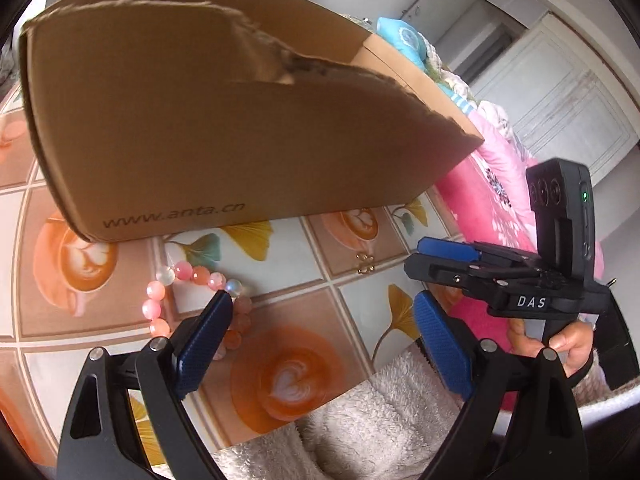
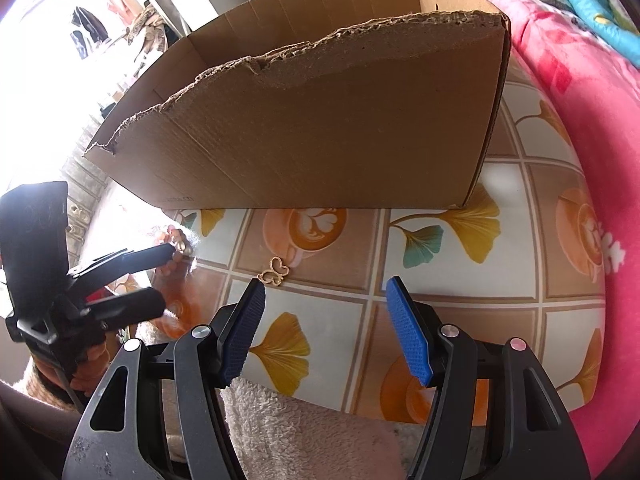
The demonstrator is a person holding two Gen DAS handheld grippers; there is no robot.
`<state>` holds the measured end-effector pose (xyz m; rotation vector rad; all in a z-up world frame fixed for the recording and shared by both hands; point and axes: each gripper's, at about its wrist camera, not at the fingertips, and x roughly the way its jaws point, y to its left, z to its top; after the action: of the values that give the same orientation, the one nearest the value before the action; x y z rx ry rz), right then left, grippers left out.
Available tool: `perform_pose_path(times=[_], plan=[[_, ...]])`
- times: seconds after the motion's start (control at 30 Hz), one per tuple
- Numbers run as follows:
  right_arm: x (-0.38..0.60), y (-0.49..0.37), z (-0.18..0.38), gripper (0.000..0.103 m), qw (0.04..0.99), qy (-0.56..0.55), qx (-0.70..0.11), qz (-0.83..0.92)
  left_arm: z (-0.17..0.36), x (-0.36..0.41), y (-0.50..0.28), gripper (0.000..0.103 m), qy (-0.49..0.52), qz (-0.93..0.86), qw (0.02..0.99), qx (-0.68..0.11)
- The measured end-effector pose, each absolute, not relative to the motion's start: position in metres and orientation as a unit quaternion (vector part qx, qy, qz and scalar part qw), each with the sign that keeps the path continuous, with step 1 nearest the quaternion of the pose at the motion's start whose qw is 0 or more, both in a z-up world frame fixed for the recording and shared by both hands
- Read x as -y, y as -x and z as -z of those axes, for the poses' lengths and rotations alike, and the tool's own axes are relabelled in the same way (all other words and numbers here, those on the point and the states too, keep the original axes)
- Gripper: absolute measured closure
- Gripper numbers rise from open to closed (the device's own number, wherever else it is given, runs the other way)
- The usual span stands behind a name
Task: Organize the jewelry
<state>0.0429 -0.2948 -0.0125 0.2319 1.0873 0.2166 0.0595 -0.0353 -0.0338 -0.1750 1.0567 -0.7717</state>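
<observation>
Patterned tablecloth (image 2: 452, 184): butterfly pendant (image 2: 275, 271) just beyond open right hand-held gripper (image 2: 326, 292).

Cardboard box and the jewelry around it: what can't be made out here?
- Cardboard box interior: both wrist views, its tall torn front wall hides the contents.
- Bead bracelet: left wrist view, the left claw finger covers part of the loop.
- Gold butterfly charm: too small in both views for detail.
</observation>
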Motion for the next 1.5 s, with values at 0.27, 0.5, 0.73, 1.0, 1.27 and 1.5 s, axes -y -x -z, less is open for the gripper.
perform_pose_path(times=[0.27, 0.5, 0.73, 1.0, 1.27, 1.5], plan=[[0.297, -0.039, 0.012, 0.043, 0.843, -0.117, -0.514, -0.103, 0.028, 0.037, -0.055, 0.013, 0.030, 0.331, 0.813, -0.478], [0.294, -0.040, 0.012, 0.043, 0.844, -0.119, -0.512, -0.104, 0.026, 0.033, -0.052, 0.013, 0.008, 0.316, 0.825, -0.469], [0.294, -0.039, 0.012, 0.043, 0.846, -0.122, -0.509, -0.103, 0.022, 0.030, -0.046, 0.013, -0.017, 0.294, 0.844, -0.448], [0.296, -0.034, 0.004, 0.043, 0.855, -0.125, -0.491, -0.114, 0.027, 0.034, -0.044, 0.031, -0.060, 0.265, 0.856, -0.440], [0.277, -0.027, 0.002, 0.045, 0.869, -0.087, -0.468, -0.137, 0.032, 0.042, -0.041, 0.052, -0.083, 0.267, 0.854, -0.439], [0.261, -0.030, 0.011, 0.059, 0.875, -0.062, -0.458, -0.142, 0.037, 0.045, -0.042, 0.066, -0.103, 0.254, 0.854, -0.442]])
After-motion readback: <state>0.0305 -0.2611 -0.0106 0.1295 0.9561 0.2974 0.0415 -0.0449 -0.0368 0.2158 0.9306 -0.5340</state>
